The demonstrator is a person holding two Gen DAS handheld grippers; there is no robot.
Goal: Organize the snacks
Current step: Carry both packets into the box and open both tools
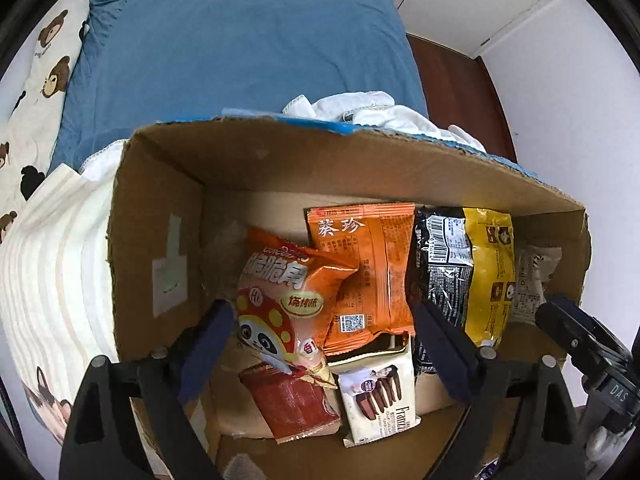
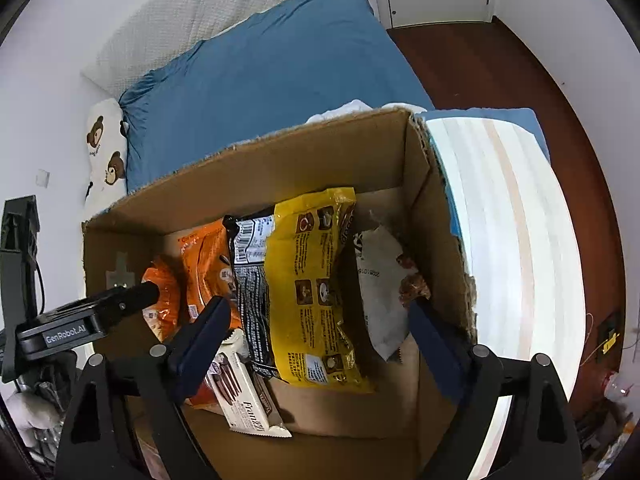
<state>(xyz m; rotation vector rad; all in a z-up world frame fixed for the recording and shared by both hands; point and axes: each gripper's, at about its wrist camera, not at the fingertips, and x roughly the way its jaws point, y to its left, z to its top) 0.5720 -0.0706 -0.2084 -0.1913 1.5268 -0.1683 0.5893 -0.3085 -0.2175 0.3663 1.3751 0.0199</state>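
Note:
A cardboard box (image 1: 160,216) stands on the bed and holds several snack packs. In the left wrist view: an orange panda chip bag (image 1: 288,304), an orange seed pack (image 1: 368,272), a black-and-yellow bag (image 1: 476,264), a white Franzzi wafer pack (image 1: 380,396) and a red pack (image 1: 292,404). My left gripper (image 1: 324,344) is open and empty above the chip bag. My right gripper (image 2: 316,336) is open and empty over the yellow bag (image 2: 312,288); a white pack (image 2: 380,280) leans by the box's right wall (image 2: 432,216). The Franzzi pack (image 2: 244,392) lies at lower left.
A blue bed sheet (image 1: 240,48) lies behind the box, with a bear-print pillow (image 1: 44,80) at left and white cloth (image 1: 360,108) behind the rim. A striped white blanket (image 2: 508,240) lies right of the box. Dark wood floor (image 2: 500,64) and white cabinets are beyond.

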